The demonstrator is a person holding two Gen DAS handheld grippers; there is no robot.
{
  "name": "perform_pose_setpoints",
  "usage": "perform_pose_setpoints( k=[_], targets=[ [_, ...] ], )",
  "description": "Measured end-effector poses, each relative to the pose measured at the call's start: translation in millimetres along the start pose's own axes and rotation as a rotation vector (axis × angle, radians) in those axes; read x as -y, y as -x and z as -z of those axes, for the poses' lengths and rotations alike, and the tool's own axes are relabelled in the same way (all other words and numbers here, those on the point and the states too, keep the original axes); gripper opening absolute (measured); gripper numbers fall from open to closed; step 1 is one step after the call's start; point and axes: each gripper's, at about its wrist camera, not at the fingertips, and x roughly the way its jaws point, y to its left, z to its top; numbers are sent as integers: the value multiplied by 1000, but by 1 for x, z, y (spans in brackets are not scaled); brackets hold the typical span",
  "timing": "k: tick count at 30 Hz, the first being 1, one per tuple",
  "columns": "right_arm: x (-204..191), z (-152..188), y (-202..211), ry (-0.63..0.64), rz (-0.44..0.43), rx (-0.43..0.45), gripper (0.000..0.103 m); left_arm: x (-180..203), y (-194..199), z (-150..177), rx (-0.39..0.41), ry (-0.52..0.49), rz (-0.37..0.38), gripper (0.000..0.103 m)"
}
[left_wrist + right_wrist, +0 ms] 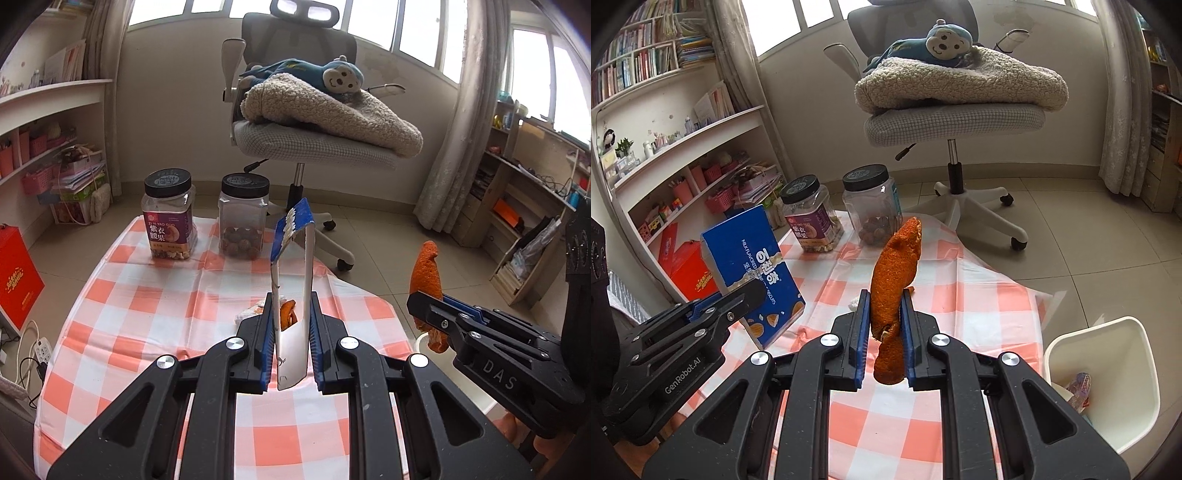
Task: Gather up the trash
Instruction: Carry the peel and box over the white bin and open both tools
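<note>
My left gripper (291, 325) is shut on a flattened blue biscuit box (291, 258), held upright above the checked table; the box also shows in the right wrist view (753, 273). My right gripper (884, 325) is shut on a long piece of orange peel (892, 273), held upright above the table; the peel also shows in the left wrist view (426, 273). A small orange peel scrap (288, 314) and a pale crumpled wrapper (249, 313) lie on the table behind the box. A white bin (1108, 373) stands at the table's right with a wrapper inside.
Two black-lidded clear jars (170, 214) (242, 218) stand at the table's far edge. A grey office chair (306, 140) with a fleece and a toy monkey stands beyond. Shelves line the left wall, a red box (16, 273) sits on the floor.
</note>
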Motion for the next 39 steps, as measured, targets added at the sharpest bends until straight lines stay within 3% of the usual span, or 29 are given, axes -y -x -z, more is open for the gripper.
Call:
perform_pose_setpoints(
  k=[10,20,23,25,27,29,31,34,39],
  targets=[
    [50,0,23,-59,90,31,15,34,-9,5,-8,-51,43,18],
    [123,8,52,-143,257,50,15,77,-27,13,-42,-95,109,18],
    [146,11,63,-184,304,58,20,95,-33,18,-62,-114,137,18],
    [161,14,70,-216,329,65,44,107,-37,20,-72,-126,160,18],
    [176,15,80,-254,351,89,54,121,-38,22,-75,-140,182,18],
    [189,16,90,-283,360,101,59,136,-41,24,-79,-158,202,18],
    [202,18,99,-320,373,117,71,152,-45,27,-94,-174,221,18],
    [219,18,113,-375,389,145,81,174,-53,34,-130,-195,246,18],
    [241,17,132,-445,393,191,88,210,-64,48,-183,-228,287,18]
  ],
)
